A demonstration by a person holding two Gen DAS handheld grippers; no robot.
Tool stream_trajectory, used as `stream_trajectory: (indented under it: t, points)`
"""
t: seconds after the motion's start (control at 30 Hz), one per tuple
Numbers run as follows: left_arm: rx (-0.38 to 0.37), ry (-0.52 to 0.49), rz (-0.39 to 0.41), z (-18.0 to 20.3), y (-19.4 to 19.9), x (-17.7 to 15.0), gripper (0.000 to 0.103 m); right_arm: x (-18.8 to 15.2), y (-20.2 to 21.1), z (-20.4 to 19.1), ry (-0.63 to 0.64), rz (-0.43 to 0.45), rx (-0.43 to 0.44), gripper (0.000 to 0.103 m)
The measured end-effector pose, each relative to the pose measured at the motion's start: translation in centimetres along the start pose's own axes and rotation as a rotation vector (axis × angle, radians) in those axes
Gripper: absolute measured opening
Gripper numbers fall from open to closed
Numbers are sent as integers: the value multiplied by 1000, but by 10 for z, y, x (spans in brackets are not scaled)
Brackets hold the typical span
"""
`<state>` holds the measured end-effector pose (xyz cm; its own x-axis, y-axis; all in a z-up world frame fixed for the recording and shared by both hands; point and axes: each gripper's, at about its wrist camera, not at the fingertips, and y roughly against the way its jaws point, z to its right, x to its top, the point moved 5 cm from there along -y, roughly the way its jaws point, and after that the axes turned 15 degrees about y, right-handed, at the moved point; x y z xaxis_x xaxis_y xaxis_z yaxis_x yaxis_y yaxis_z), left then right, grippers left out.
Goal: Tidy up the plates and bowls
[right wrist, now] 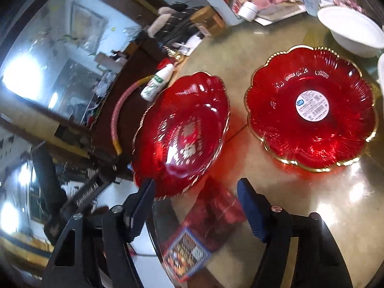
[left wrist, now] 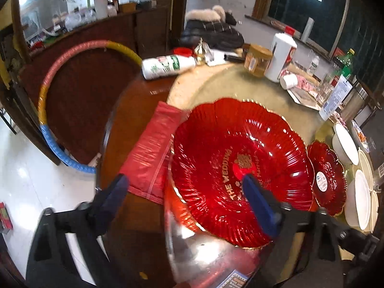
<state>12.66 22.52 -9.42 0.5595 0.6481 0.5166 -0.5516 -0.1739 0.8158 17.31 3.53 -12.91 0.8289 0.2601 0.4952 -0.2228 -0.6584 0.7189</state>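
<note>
A large red flower-shaped plate with gold lettering (left wrist: pixel 240 163) sits near the table edge; it also shows in the right wrist view (right wrist: pixel 182 134). My left gripper (left wrist: pixel 184 180) is open, its right finger (left wrist: pixel 260 206) over the plate's middle, its left finger off the plate's left side. A second red plate with a round white sticker (right wrist: pixel 312 108) lies to the right, small in the left wrist view (left wrist: pixel 326 177). My right gripper (right wrist: pixel 194 189) is open and empty, just in front of the lettered plate. White bowls (left wrist: pixel 360 192) stand at the right.
A red plastic bag (left wrist: pixel 153 148) lies left of the lettered plate. Bottles, a jar (left wrist: pixel 258 60) and a white bottle (left wrist: pixel 280 55) crowd the far side of the glass turntable (left wrist: pixel 216 88). A white bowl (right wrist: pixel 352 31) sits beyond the sticker plate. A printed packet (right wrist: pixel 184 252) lies near the front edge.
</note>
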Motion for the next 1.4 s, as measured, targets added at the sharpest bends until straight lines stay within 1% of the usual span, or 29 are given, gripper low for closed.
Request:
stream_trajectory:
  t: [0.03,0.07,0.1,0.13,0.2,0.23,0.27,0.3,0.33,0.37,0.5,0.63,0.83,0.93,1.13,1.3,1.33,1.4]
  points:
    - [1,0,-19,1,-5,-1,81,2,-5,4,-10,-5,-5,63]
    - [6,-2,-32,2,-11,-1,70,5,-9,6,-18,-6,-17,59]
    - [9,-7,-51,3,-17,-2,61,9,-15,8,-28,-4,-34,57]
    - [10,-7,-63,4,-20,-2,58,11,-16,9,-35,-6,-39,54]
    - [23,1,-70,4,-28,-2,43,17,-24,12,-45,-8,-59,53]
    - [29,2,-78,4,-31,-3,38,19,-26,13,-48,-11,-76,49]
    - [39,2,-81,4,-33,-4,30,19,-29,15,-52,-16,-89,38]
    - [59,-1,-71,3,-33,-4,20,19,-32,16,-56,-23,-97,31]
    - [88,-9,-53,1,-33,-4,14,18,-36,17,-57,-31,-109,23]
    - [103,-17,-38,0,-33,-4,12,19,-39,18,-48,-37,-146,17]
    - [105,-4,-30,-5,-28,-7,11,17,-38,16,-28,-35,-152,17]
    - [96,2,-1,-8,-16,-14,11,10,-31,10,6,-25,-168,17]
    - [85,-15,80,-9,16,-27,11,-3,-8,-1,55,8,-148,17]
    - [85,-23,92,-13,25,-36,11,-14,0,-7,85,12,-148,17]
    - [96,-42,66,-18,23,-53,11,-41,1,-5,89,-22,-155,17]
    - [101,-35,44,-21,13,-59,12,-47,-3,-1,79,-39,-152,17]
    - [101,-32,39,-21,11,-59,12,-46,-3,-2,84,-41,-155,18]
    - [86,-23,30,-23,10,-59,12,-45,-3,-4,87,-42,-148,24]
